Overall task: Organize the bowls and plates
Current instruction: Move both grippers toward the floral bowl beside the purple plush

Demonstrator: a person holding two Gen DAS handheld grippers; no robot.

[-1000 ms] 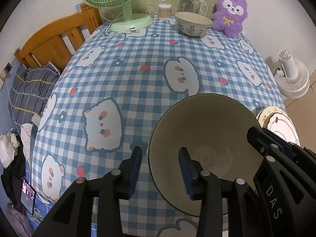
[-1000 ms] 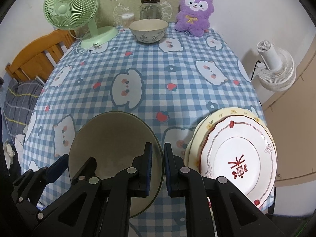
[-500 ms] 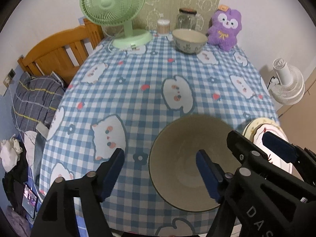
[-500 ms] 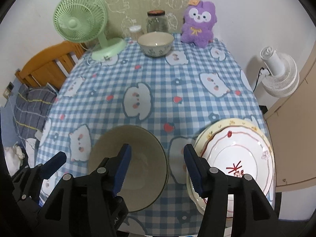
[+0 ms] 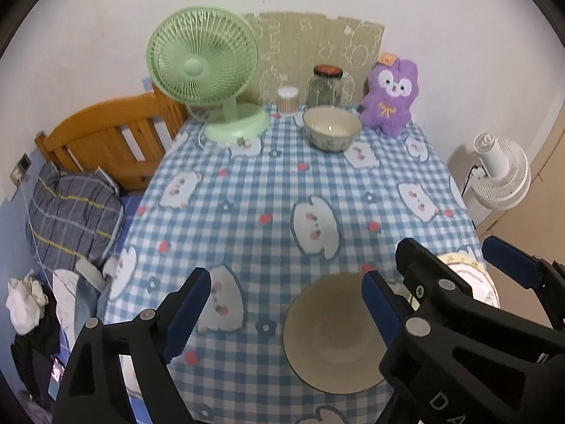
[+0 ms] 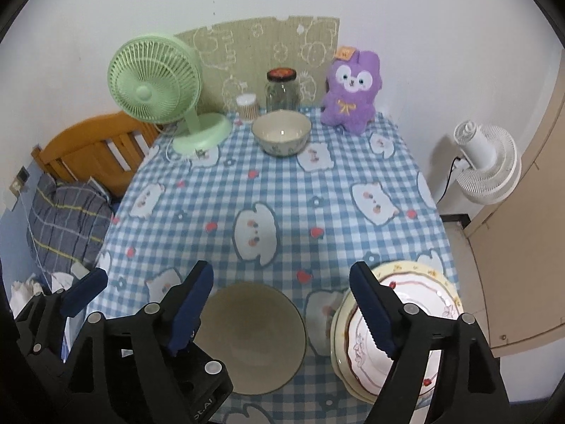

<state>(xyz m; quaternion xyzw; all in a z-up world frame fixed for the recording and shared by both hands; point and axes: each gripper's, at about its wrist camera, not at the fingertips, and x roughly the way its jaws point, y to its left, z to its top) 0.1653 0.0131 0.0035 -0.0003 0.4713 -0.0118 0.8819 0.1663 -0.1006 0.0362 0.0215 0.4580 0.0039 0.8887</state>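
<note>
Checked tablecloth [image 5: 282,183] beside wooden bed [image 5: 106,141]

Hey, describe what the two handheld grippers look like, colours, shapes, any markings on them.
Both are matte black plastic frames with cut-out openings and round silver bolt heads at the joints. The left gripper and right gripper each end in two fingers faced with dark blue pads, ridged along the edge. White lettering shows on the bodies, only partly readable. No cables, sleeves or hands are visible.
</note>
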